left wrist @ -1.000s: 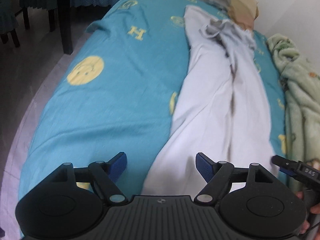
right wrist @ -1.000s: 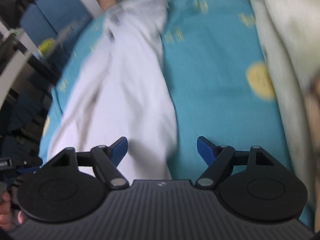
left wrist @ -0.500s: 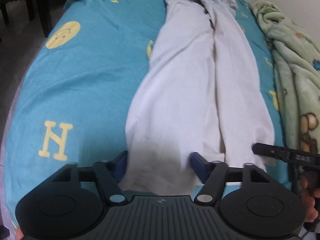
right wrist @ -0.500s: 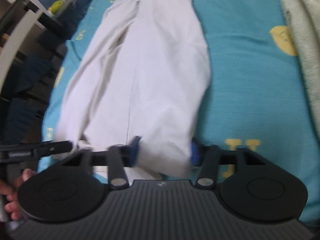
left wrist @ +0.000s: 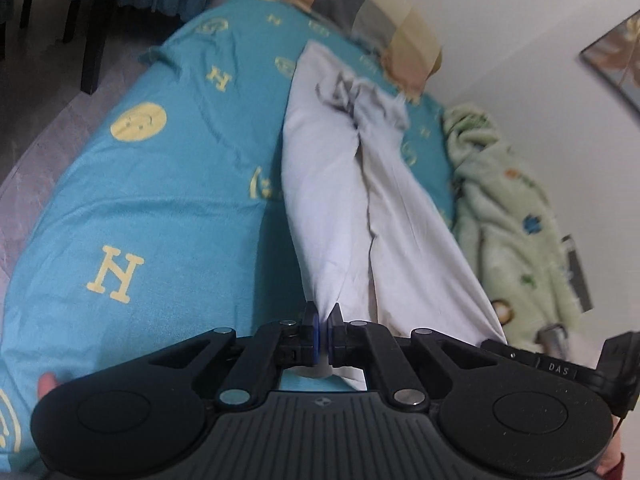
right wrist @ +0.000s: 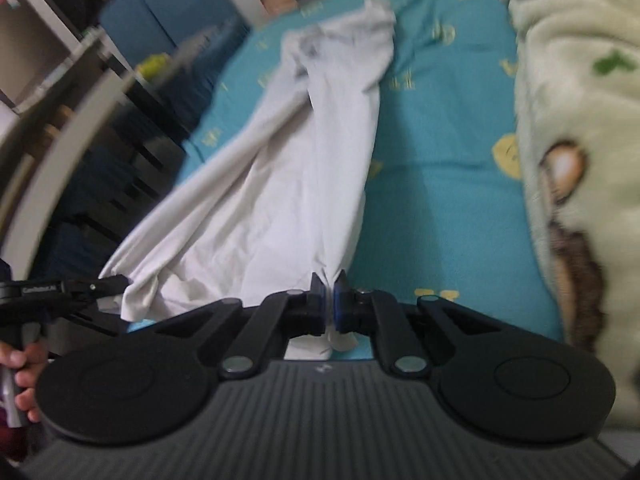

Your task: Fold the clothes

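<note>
Since half a second ago, both pairs of fingers have been brought together on the hem of the white trousers point(left wrist: 340, 200), which was only straddled then. The left gripper point(left wrist: 323, 334) is clamped on the left leg's end at lower centre of its frame; the right gripper point(right wrist: 329, 304) is clamped on the other leg's end. The trousers are stretched up the frame across the teal bedsheet point(left wrist: 160, 184), beside a green blanket point(left wrist: 508, 216).

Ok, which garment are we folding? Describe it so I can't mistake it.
On the bed with the teal sheet, look along the middle. The white trousers lie lengthwise there, each leg end pinched by the left gripper and right gripper. They are plain and smooth, unlike the fluffy green blanket alongside.
</note>
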`<state>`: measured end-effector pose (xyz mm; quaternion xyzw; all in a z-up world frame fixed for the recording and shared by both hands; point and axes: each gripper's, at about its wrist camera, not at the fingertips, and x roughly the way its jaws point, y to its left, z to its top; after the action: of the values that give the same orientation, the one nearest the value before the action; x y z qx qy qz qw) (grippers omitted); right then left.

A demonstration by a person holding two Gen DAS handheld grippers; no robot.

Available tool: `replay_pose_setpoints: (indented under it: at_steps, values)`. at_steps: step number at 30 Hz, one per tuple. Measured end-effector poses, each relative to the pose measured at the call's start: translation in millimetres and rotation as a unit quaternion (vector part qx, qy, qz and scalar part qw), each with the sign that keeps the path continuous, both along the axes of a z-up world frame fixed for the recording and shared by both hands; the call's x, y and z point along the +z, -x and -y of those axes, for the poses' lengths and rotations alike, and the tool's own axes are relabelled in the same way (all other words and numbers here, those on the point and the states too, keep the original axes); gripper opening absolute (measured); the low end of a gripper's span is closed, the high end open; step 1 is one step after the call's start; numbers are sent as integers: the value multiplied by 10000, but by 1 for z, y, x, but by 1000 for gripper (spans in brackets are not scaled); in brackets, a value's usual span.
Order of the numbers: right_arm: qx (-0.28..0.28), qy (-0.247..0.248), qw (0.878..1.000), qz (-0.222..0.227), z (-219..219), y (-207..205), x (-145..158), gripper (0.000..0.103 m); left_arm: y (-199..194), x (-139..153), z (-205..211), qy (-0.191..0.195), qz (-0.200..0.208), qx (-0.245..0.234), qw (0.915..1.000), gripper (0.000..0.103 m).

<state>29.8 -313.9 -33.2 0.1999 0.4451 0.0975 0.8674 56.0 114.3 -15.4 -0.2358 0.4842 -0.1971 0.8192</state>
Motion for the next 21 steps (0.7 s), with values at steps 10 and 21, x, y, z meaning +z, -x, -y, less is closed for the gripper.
replay_pose_setpoints:
  at_steps: [10, 21]
  values:
    - [190, -168, 9986, 463, 29, 94, 47, 7, 87, 69, -40, 694, 545, 136, 9960, 3]
    - [-315, -486, 9955, 745, 45, 34, 60, 7, 42, 93, -42, 839, 1092, 600, 9886, 3]
